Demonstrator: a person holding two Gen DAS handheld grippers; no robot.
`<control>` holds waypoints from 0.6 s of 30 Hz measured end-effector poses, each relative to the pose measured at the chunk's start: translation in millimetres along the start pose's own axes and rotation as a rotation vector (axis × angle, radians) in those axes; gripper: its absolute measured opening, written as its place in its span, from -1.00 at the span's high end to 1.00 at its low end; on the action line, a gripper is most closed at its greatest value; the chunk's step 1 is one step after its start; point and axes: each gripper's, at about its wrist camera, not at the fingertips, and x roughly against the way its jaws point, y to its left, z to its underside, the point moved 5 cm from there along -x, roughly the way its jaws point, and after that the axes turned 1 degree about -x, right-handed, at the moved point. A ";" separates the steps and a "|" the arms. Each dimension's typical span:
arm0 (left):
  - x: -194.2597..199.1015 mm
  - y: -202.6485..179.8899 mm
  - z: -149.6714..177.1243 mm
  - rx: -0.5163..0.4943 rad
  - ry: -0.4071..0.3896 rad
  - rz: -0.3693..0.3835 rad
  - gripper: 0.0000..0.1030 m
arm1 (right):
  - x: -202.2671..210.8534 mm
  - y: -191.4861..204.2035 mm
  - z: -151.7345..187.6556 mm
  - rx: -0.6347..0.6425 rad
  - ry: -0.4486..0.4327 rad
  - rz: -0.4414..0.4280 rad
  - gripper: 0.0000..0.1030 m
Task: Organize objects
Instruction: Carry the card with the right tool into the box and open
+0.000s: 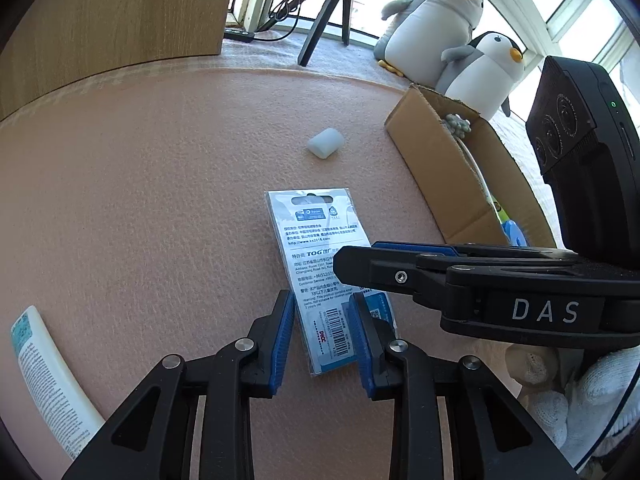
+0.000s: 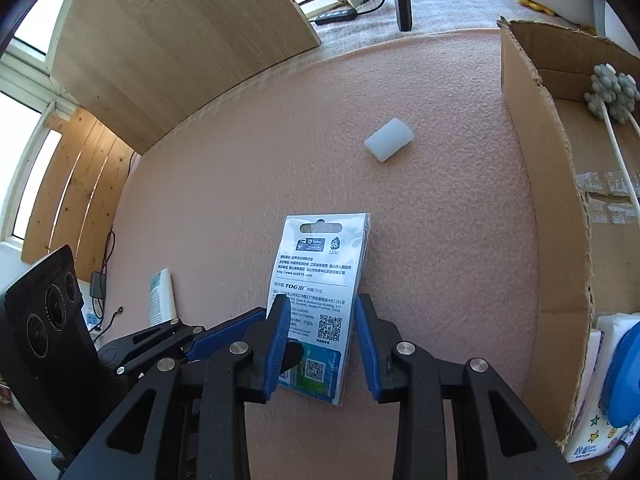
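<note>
A flat plastic-wrapped card pack [image 1: 316,240] [image 2: 320,272] with printed text and QR codes lies on the pink felt mat [image 1: 160,200]. My left gripper [image 1: 322,336] is open, its blue pads over the pack's near end. From the right, my right gripper [image 1: 358,254] reaches across the same pack. In its own view the right gripper [image 2: 322,336] is open, with the pack's lower half between its pads. The left gripper's blue pad [image 2: 224,334] comes in from the left and touches the pack's lower left corner. Farther back on the mat sits a small white block [image 1: 326,143] [image 2: 389,139].
An open cardboard box [image 1: 440,168] [image 2: 552,200] stands at the right, holding a grey flower-headed stick [image 2: 612,92] and a blue item [image 2: 624,376]. A white tube [image 1: 48,380] [image 2: 162,298] lies at the left. Plush penguins [image 1: 440,12], tripod legs [image 1: 320,20] and a wooden panel [image 1: 120,20] stand behind. A gloved hand [image 1: 592,400] holds the right gripper.
</note>
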 end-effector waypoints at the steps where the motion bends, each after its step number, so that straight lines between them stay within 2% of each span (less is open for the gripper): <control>1: 3.5 -3.6 -2.6 -0.003 -0.011 0.001 0.40 | 4.7 -0.1 -0.3 0.007 -0.008 0.001 0.41; 11: 21.7 -62.8 -32.0 -0.069 -0.089 0.029 0.41 | 61.7 -18.9 -10.8 0.012 -0.105 0.007 0.41; 18: 15.7 -105.5 -47.4 -0.117 -0.109 0.049 0.41 | 93.9 -46.6 -14.0 0.002 -0.151 0.025 0.41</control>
